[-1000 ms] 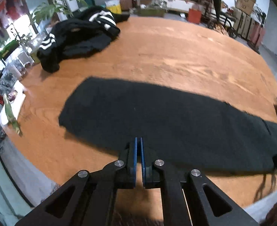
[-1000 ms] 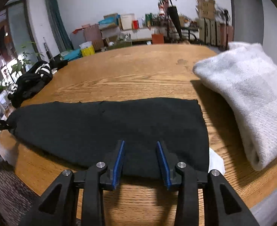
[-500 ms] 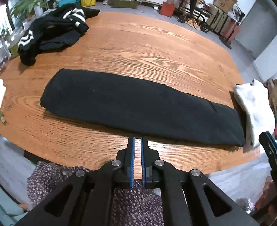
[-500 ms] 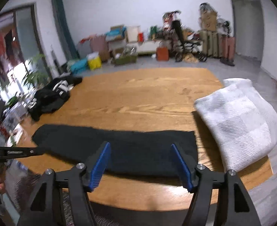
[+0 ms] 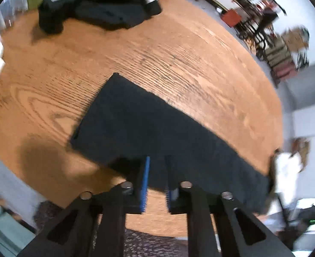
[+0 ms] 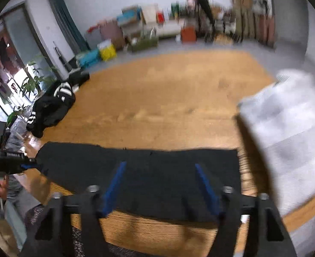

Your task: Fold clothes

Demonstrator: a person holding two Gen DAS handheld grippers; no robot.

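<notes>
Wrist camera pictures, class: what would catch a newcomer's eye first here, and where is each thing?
First, the long black cloth lying flat along the near edge of the wooden table. Both tools are open above it: the left tool near its left end, the right tool near its right end. Next, the pale blanket on the table's right side and the black striped clothes pile at its far left.
</notes>
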